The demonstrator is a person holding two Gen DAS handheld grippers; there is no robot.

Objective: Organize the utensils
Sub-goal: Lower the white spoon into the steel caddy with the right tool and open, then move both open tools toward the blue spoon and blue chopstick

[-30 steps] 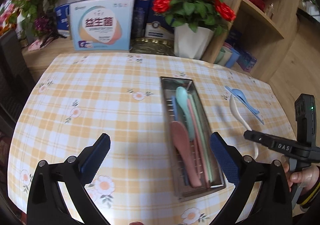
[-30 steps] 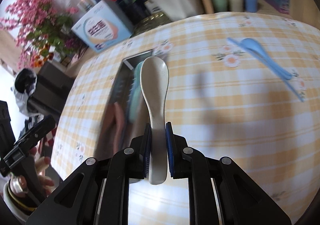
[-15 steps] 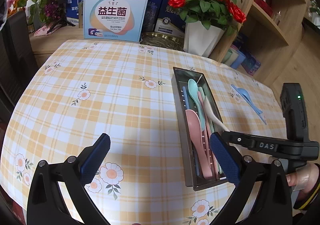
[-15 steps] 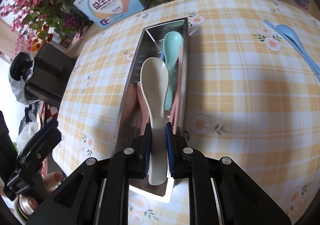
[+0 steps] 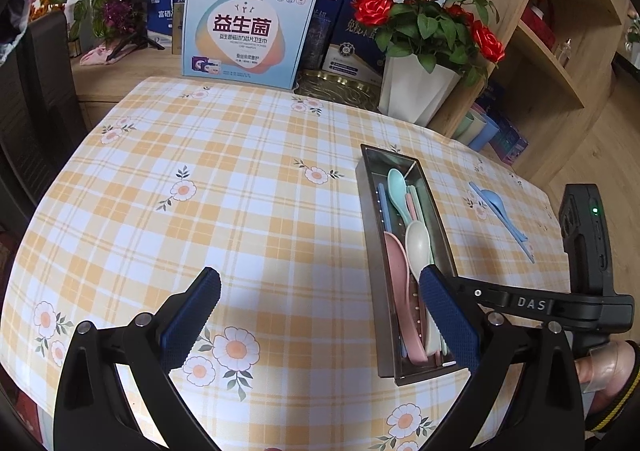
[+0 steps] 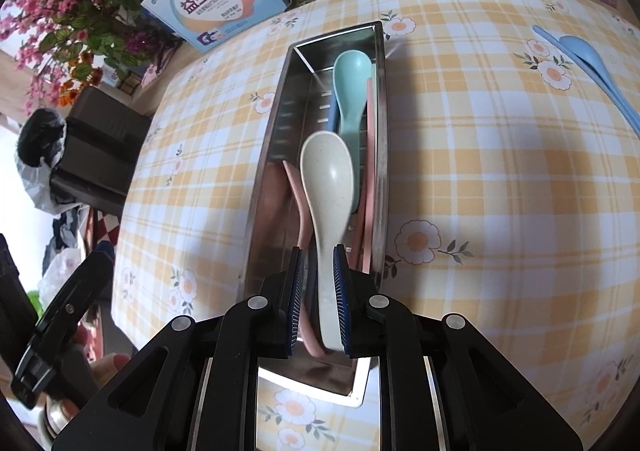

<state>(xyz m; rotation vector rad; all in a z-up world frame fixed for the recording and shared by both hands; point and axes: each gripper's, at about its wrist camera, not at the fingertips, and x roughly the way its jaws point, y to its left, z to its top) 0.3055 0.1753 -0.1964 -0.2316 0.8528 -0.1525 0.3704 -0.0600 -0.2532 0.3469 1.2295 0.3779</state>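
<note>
Cream spoon (image 6: pixel 326 187): it lies lengthwise over the metal tray (image 6: pixel 272 155), bowl pointing away from you, above the pink spoon (image 6: pixel 298 207) and beside the mint spoon (image 6: pixel 351 83).
Right gripper (image 6: pixel 316 303): your jaws stand nearly closed around the cream spoon's handle. The right pad lies against the handle; a thin gap shows at the left pad, so you cannot tell whether the grip is firm or just loosened.
Metal tray contents: pink, mint and blue utensils lie along its length beneath the cream spoon; pink chopsticks (image 6: pixel 370 171) run along the tray's right wall.
Blue spoon (image 5: pixel 496 203): it rests on the tablecloth (image 5: pixel 240 211) to the right of the tray, well apart from it, with blue chopsticks (image 5: pixel 514 239) touching it.
Left gripper (image 5: pixel 316 311): your jaws are spread wide and grasp nothing; they hang above the tablecloth, the right finger (image 5: pixel 448 319) in front of the tray's near end.
Background: a printed box (image 5: pixel 246 35) and a white vase of red roses (image 5: pixel 416 91) stand behind the table.
</note>
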